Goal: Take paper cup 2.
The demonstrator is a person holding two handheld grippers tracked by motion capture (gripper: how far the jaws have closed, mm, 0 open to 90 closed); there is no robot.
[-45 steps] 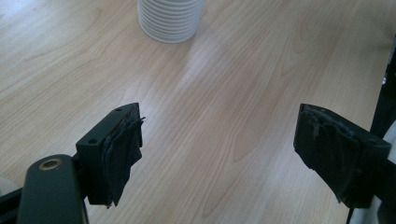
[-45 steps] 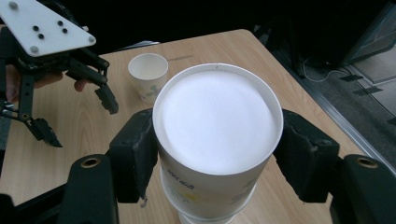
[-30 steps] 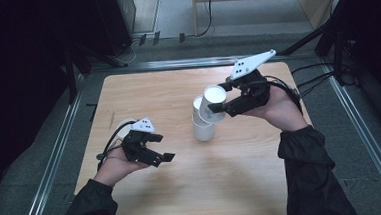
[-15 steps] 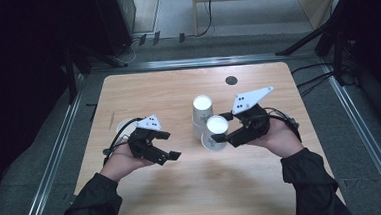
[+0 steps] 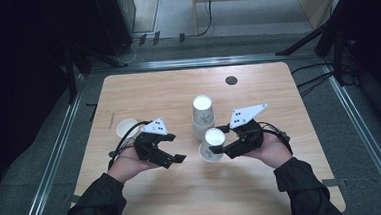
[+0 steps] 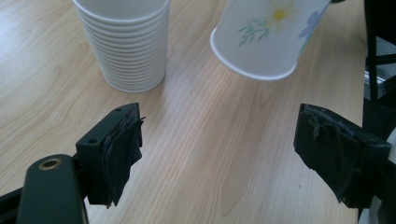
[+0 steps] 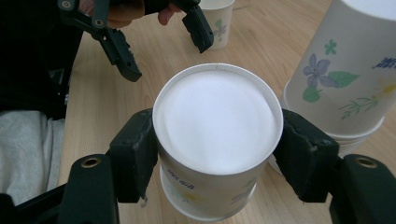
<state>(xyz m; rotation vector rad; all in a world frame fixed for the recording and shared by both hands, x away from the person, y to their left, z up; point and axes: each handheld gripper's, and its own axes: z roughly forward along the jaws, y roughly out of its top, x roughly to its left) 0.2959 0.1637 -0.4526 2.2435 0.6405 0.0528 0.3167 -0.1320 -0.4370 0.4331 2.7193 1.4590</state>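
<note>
An upside-down stack of flowered white paper cups (image 5: pixel 203 117) (image 6: pixel 126 42) (image 7: pixel 345 79) stands mid-table. My right gripper (image 5: pixel 220 145) (image 7: pixel 218 154) is shut on a single inverted cup (image 5: pixel 213 143) (image 7: pixel 217 121) just in front of the stack. In the left gripper view that cup (image 6: pixel 266 37) hangs tilted, its rim a little off the wood. My left gripper (image 5: pixel 176 148) (image 6: pixel 219 154) is open and holds nothing, its jaws facing the held cup from the left. The right gripper view also shows it (image 7: pixel 163 42) beyond the cup.
One upright cup (image 5: pixel 127 127) (image 7: pixel 219 18) stands on the table (image 5: pixel 142 95) behind the left hand. A round black hole (image 5: pixel 231 80) lies near the far edge. Metal rails run along both sides, with dark floor beyond.
My right gripper has carried the single cup off the top of the stack, down and toward the person. The left gripper has shifted slightly to the right.
</note>
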